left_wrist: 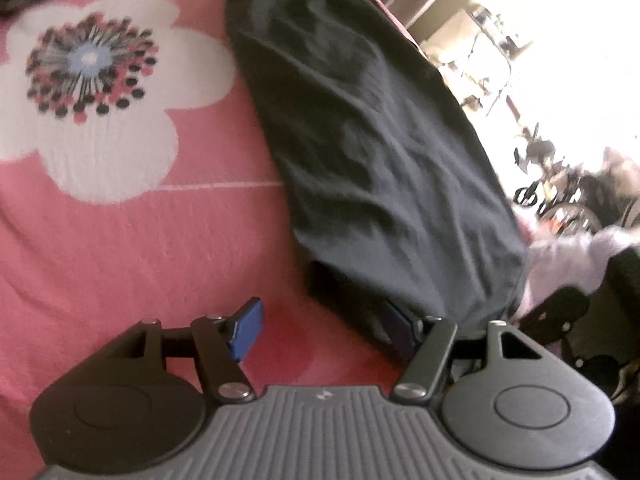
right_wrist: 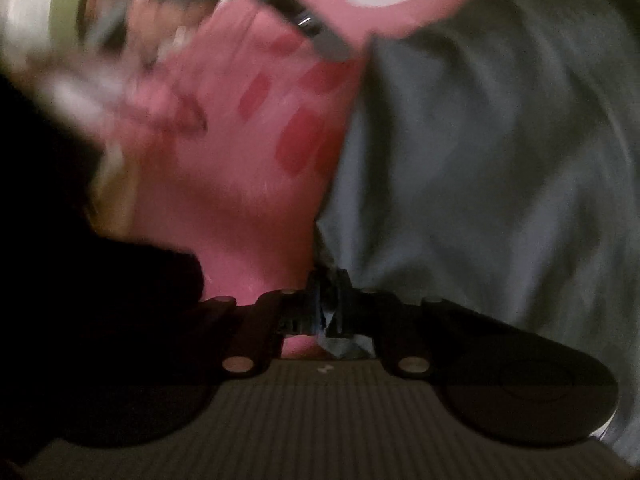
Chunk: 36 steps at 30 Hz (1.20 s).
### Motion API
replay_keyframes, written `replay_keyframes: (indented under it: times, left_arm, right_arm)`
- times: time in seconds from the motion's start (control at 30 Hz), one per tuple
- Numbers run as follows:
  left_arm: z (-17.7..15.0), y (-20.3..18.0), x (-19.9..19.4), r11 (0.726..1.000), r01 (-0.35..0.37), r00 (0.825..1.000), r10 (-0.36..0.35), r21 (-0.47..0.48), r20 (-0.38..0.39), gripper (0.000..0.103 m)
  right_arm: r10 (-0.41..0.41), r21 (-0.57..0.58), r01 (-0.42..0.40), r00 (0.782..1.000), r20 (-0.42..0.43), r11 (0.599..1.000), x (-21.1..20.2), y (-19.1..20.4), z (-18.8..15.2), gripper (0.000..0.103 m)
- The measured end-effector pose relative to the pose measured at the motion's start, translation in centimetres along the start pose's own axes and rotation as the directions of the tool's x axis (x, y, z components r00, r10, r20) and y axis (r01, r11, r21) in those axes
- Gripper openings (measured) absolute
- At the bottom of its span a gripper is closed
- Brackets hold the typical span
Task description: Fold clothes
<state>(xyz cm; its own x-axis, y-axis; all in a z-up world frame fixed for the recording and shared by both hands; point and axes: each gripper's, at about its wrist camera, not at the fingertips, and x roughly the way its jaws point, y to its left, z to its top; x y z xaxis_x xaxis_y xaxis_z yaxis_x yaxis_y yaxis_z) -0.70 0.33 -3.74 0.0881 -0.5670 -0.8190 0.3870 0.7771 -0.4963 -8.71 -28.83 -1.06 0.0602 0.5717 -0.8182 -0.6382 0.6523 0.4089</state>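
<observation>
1. The dark garment (left_wrist: 360,128) lies on the pink flowered bedsheet (left_wrist: 120,240), ahead and to the right of the left gripper (left_wrist: 324,328); its long axis runs away from the claw.
2. The left gripper is spread wide and holds nothing; the near hem lies over its right finger.
3. The right gripper (right_wrist: 326,312) is closed on the garment's (right_wrist: 480,160) edge, so it appears to be the nearer one for the next fold.

My left gripper (left_wrist: 324,326): jaws spread wide, blue pads (left_wrist: 249,330) well apart, right pad partly hidden. My right gripper (right_wrist: 326,312): jaws closed together, pinching a bunch of fabric; view blurred.
</observation>
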Motion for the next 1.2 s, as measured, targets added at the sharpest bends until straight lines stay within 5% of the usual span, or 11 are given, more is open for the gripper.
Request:
replay_keyframes:
  times: [0.27,0.37,0.4,0.5,1.0,1.2]
  left_arm:
    - [2.4,1.2,2.2,0.994,0.074,0.996,-0.078,-0.081,-0.044,0.054]
    - [3.0,1.2,3.1,0.993,0.083,0.993,-0.09,-0.088,-0.072,0.028]
    - [3.1,1.1,3.2,0.993,0.079,0.993,-0.086,-0.09,-0.082,0.012]
    - [3.2,0.3,2.9,0.996,0.06,0.993,-0.066,-0.067,-0.1,0.003]
    - [7.4,-4.0,4.1,0.968,0.139,0.983,-0.161,-0.209,-0.092,0.006]
    - [7.5,-2.7,6.7,0.949,0.176,0.983,-0.181,-0.263,0.002,0.034]
  right_arm:
    - [0.09,0.328,-0.15,0.977,0.192,0.933,-3.9,-4.3,-2.2,0.005]
    - [0.084,0.351,-0.156,0.974,0.211,0.923,-4.6,-4.5,-2.5,0.005]
    - [0.085,0.356,-0.159,0.973,0.215,0.921,-4.7,-4.5,-2.5,0.005]
    - [0.084,0.367,-0.163,0.972,0.221,0.916,-4.8,-4.5,-2.7,0.005]
    - [0.047,0.489,-0.183,0.96,0.277,0.853,-5.3,-5.5,-5.8,0.005]
    - [0.016,0.595,-0.229,0.94,0.341,0.77,-5.1,-6.5,-8.0,0.005]
